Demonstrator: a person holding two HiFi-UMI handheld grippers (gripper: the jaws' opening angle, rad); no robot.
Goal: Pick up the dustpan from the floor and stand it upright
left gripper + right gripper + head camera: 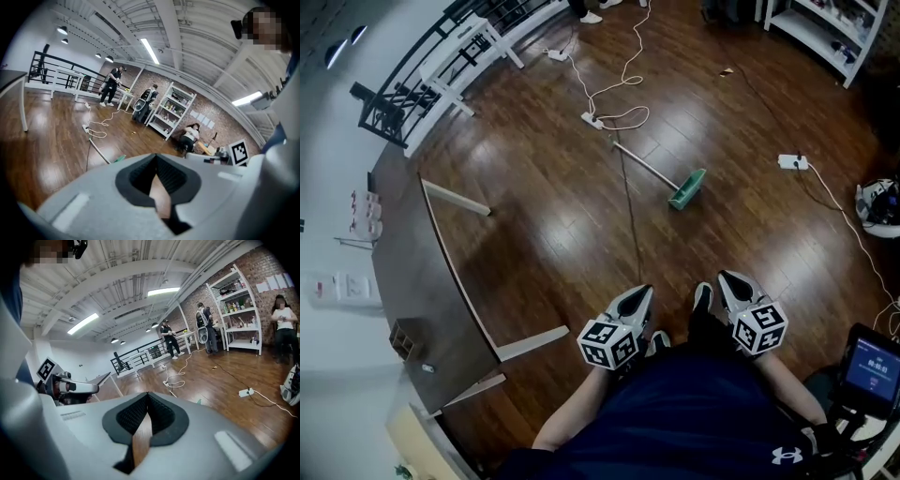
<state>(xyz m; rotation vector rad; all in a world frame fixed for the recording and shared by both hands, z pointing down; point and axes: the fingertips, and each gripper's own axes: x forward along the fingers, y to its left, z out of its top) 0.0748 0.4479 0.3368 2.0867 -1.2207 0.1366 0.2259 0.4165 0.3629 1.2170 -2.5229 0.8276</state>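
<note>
A green dustpan with a long pale handle lies flat on the wooden floor, well ahead of me. Both grippers are held close to my body, far short of it. My left gripper and right gripper are side by side, each shut with nothing between the jaws. In the left gripper view, the left gripper partly hides the dustpan, which shows just past its jaws. In the right gripper view, only a green edge of the dustpan peeks over the right gripper.
A dark table with white legs runs along the left. White cables and a power strip lie beyond the dustpan, with another strip to the right. A shelf stands far right and a railing far left. People stand in the distance.
</note>
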